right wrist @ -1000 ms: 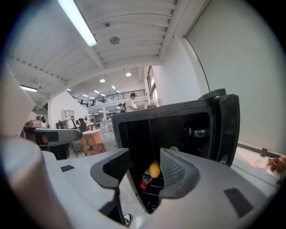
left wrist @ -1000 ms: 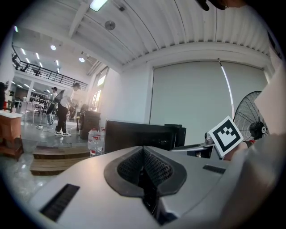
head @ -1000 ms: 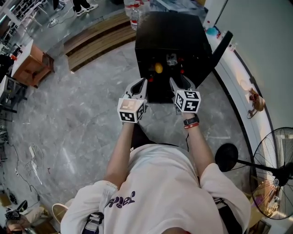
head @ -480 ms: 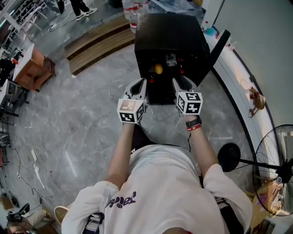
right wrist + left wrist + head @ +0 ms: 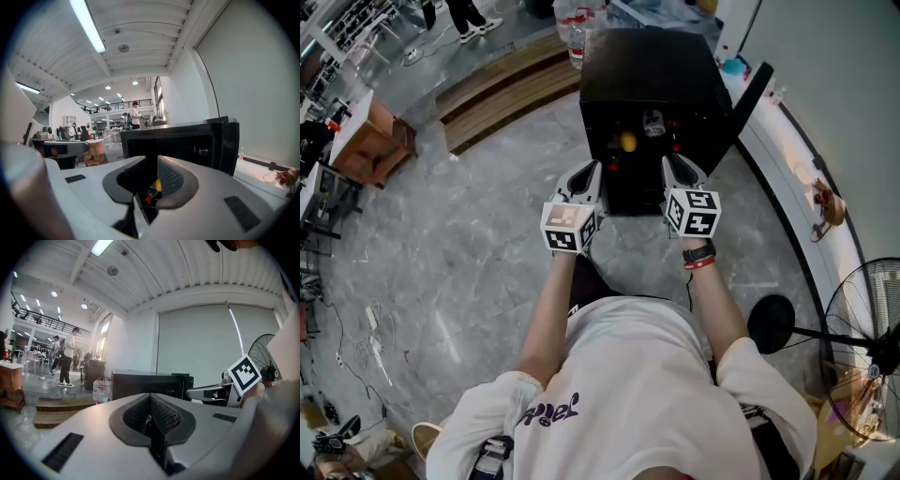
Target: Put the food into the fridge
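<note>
A small black fridge stands on the floor with its door swung open to the right. Inside I see a yellow food item, small red items and a jar. My left gripper hovers before the opening on the left, shut and empty. My right gripper hovers on the right; its jaws are closing with a narrow gap and nothing between them. In the right gripper view the yellow food shows through that gap. The fridge shows beyond the left gripper.
A standing fan is at the right, near a white ledge along the wall. Behind the fridge are water bottles and a low wooden platform. A wooden table stands far left. People stand at the back.
My right gripper has drifted slightly right and toward me. The left gripper has hardly moved.
</note>
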Available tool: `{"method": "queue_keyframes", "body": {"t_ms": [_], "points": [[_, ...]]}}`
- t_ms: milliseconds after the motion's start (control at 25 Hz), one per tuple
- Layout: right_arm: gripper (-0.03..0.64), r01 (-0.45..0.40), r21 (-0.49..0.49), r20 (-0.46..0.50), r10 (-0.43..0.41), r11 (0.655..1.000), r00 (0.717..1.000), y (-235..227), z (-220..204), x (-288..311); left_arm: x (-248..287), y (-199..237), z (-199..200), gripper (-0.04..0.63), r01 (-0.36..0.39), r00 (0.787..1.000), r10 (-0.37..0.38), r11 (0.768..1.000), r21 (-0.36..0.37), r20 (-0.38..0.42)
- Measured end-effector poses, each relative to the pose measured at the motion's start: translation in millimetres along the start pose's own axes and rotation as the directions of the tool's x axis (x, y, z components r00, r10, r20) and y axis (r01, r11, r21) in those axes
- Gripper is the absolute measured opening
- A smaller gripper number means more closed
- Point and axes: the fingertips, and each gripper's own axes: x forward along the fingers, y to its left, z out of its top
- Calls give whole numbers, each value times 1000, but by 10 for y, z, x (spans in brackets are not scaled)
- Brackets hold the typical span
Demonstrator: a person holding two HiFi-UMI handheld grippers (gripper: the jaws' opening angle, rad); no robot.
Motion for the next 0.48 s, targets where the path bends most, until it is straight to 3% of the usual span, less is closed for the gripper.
{"method": "queue_keyframes", "body": {"t_ms": [480], "points": [[14,23,2,17,-23,1000,1000,-34,3,-95,-52,-25,-41,17,2,1000,-2,1000,1,-11]]}}
